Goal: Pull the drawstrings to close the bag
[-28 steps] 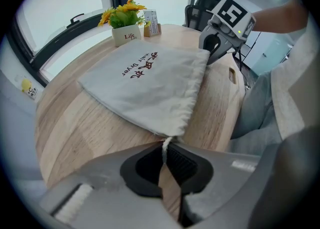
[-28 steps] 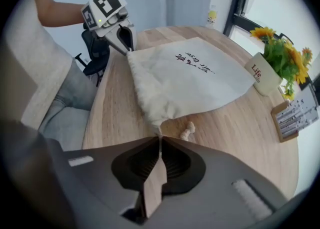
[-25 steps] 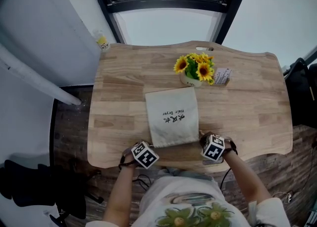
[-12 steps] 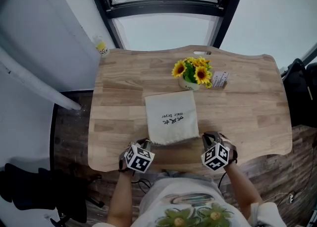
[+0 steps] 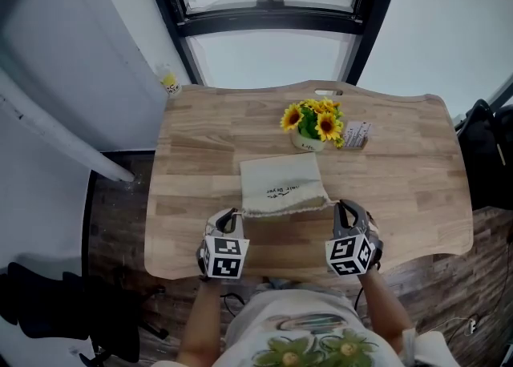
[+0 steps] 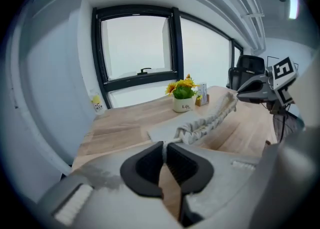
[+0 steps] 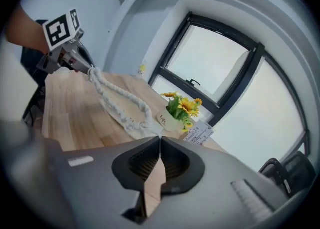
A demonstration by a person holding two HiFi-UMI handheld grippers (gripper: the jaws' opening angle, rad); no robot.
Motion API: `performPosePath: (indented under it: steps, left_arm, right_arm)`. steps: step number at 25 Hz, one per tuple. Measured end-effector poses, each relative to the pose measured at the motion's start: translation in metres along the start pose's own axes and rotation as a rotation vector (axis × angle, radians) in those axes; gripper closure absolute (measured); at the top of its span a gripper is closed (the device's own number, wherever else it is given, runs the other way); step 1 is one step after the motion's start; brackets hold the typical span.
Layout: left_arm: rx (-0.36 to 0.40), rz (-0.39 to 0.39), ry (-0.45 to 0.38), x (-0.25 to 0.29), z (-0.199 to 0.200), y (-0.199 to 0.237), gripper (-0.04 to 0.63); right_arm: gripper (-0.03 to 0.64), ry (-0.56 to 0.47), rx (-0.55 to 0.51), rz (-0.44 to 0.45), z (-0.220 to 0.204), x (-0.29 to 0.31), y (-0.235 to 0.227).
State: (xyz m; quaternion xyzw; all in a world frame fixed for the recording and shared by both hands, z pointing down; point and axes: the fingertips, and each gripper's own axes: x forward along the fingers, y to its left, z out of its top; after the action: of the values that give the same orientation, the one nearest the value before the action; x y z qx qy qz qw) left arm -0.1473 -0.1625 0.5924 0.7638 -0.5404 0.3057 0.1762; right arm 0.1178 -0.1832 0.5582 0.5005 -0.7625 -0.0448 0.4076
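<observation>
table edges: bag (image 5: 282,187) lies mid table (image 5: 401,197), mouth toward the near edge; bare wood on both sides
behind: flower pot (image 5: 309,139) just past the bag's far edge, card (image 5: 358,134) beside it
left gripper (image 5: 232,214): jaws closed on the left drawstring (image 6: 171,141) at the mouth's corner
right gripper (image 5: 338,207): jaws clamped on the right drawstring (image 7: 158,132)
gripper views only: mouth bunched into ruffles, lifted off the wood, strung between the 2 grippers
head view only: black print on the bag's face
</observation>
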Motion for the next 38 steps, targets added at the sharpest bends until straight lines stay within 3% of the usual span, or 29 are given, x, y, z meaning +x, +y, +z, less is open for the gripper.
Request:
performPosePath:
  steps: [5, 11, 18, 23, 29, 38]
  left_arm:
    - [-0.025, 0.018, -0.058, -0.005, 0.016, -0.002, 0.583]
    - [-0.003, 0.033, -0.111, -0.017, 0.041, -0.002, 0.583]
    - [-0.039, 0.087, -0.156, -0.026, 0.056, 0.007, 0.583]
    - [-0.115, 0.083, -0.214, -0.035, 0.068, 0.009, 0.583]
    - [-0.215, 0.1, -0.216, -0.039, 0.065, 0.023, 0.583]
    - [-0.222, 0.145, -0.23, -0.043, 0.069, 0.029, 0.583]
  right_arm:
    - [0.606, -0.011, 0.099, -0.098, 0.007, -0.003, -0.02]
    - [0.604, -0.084, 0.178, -0.17, 0.019, -0.012, -0.042]
    - [0.606, -0.092, 0.278, -0.15, 0.019, -0.013, -0.05]
    - [0.606, -0.094, 0.392, -0.135, 0.019, -0.017, -0.056]
    - [0.606, -0.105, 0.444, -0.119, 0.022, -0.017, -0.058]
    - [0.606, -0.11, 0.467, -0.141, 0.02, -0.016, -0.063]
